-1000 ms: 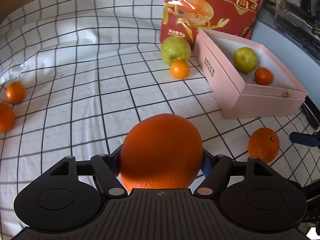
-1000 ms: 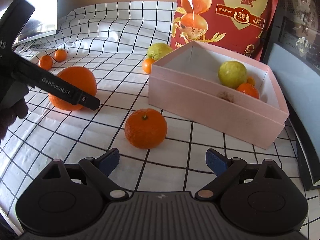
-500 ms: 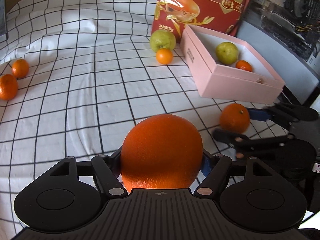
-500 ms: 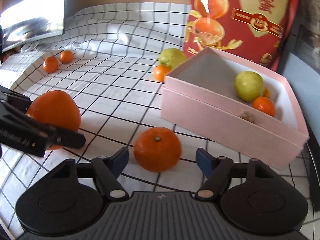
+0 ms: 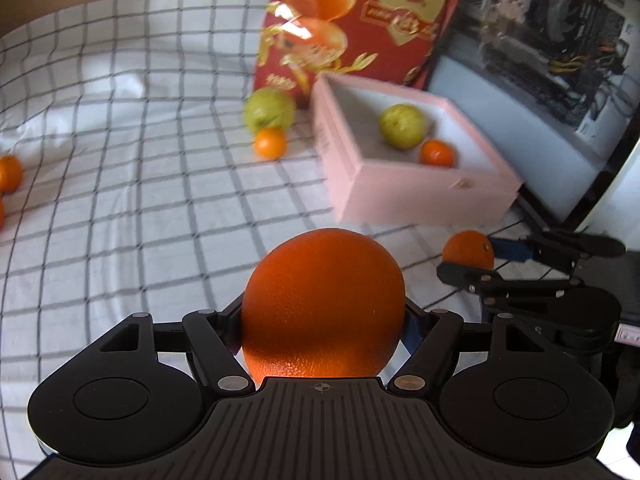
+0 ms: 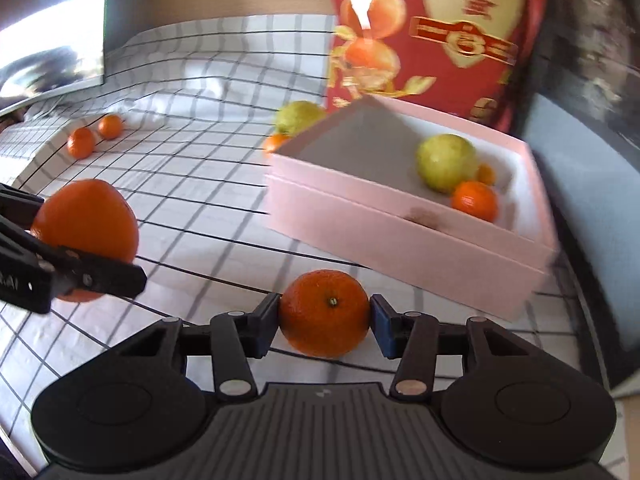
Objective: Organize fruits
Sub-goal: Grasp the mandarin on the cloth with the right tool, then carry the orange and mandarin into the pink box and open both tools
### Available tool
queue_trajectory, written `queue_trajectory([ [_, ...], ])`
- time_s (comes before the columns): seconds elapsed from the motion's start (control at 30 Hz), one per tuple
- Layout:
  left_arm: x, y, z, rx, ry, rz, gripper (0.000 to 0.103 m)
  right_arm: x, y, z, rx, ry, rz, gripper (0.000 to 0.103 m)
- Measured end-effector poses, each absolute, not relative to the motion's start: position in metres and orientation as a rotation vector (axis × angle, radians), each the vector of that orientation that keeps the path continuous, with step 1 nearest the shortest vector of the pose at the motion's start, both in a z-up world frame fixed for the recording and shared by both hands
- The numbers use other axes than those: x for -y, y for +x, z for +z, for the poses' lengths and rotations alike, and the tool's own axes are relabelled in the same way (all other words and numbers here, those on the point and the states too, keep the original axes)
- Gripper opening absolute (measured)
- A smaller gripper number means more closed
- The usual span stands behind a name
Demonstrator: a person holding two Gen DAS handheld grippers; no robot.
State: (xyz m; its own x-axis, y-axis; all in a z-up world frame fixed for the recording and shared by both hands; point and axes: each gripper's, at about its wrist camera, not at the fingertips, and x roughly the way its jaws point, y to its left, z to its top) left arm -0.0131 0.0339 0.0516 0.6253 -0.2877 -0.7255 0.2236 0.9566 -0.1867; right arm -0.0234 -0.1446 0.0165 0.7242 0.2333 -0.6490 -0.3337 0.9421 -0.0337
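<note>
Since a second ago our right gripper (image 6: 325,322) came forward around the tangerine (image 6: 324,312); jaws closing, pads touching its sides. Left gripper (image 5: 323,316) clamps the big orange (image 5: 323,300). We'd lift gently toward the pink box (image 6: 400,236).

Looks like someone's home desk or a hobby computer corner dressed up with a tablecloth. There's a white cloth with a black grid (image 5: 120,168) spread ahead of the tongs, an open computer case with bare circuit boards and cables (image 5: 560,40) off to the far right, a dark flat monitor screen (image 6: 52,40) at the far left, and a big red printed snack bag (image 6: 432,32) standing straight ahead.
</note>
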Motion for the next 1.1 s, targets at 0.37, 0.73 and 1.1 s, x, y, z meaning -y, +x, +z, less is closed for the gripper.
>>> queue_trajectory([
  [0.37, 0.019, 0.07, 0.127, -0.671, -0.068, -0.44, 0.077, 0.185, 0.0, 0.097, -0.497, -0.07, 0.194, 0.048],
  [0.73, 0.042, 0.173, 0.092, -0.91, -0.097, -0.317, 0.077, 0.185, 0.068, 0.082, -0.603, -0.122, 0.15, 0.048],
  [1.1, 0.053, 0.184, 0.07, -0.941, 0.039, -0.347, 0.078, 0.18, 0.099, 0.029, -0.755, -0.085, 0.149, 0.049],
])
